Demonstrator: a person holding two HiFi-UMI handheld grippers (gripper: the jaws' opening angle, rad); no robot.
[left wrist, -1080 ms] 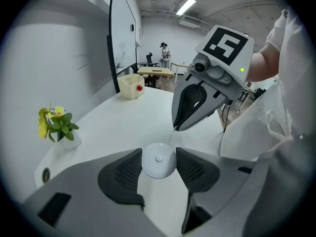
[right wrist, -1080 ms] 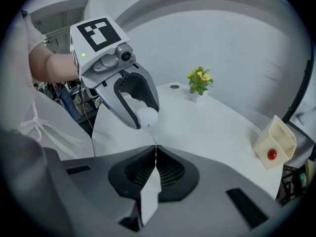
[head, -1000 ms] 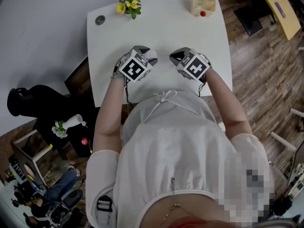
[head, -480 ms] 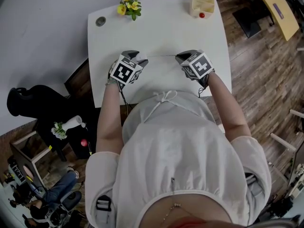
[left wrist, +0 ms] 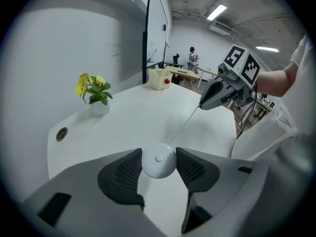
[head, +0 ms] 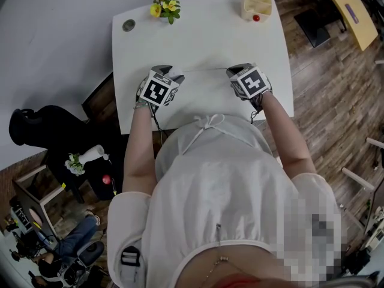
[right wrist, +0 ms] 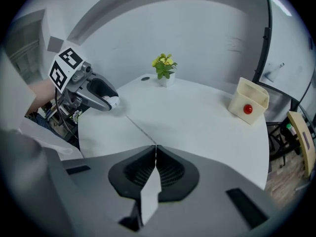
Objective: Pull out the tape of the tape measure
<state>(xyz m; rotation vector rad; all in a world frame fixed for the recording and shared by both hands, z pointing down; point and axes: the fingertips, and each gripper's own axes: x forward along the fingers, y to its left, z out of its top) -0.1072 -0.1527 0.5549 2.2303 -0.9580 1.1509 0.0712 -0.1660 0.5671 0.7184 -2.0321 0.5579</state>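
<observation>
My left gripper [left wrist: 158,164] is shut on a small round white tape measure [left wrist: 158,160], its pads pressing both sides of the case; the head view shows this gripper [head: 171,72] at the table's near left. A thin white tape [left wrist: 185,125] runs taut from the case to my right gripper [left wrist: 206,102]. That right gripper [right wrist: 155,153] is shut on the tape's end tab [right wrist: 149,195], seen in the head view [head: 235,71] at the near right. The tape [head: 203,70] spans the gap between the two grippers above the white table [head: 204,35].
A small pot of yellow flowers [head: 163,7] stands at the table's far left edge, beside a round grommet [head: 129,24]. A cream box [head: 257,5] with a red ball sits at the far right corner. Wooden floor lies to the right of the table.
Both grippers have moved apart, the left one leftward and the right one rightward, and both have rolled. The tape between them has lengthened.
</observation>
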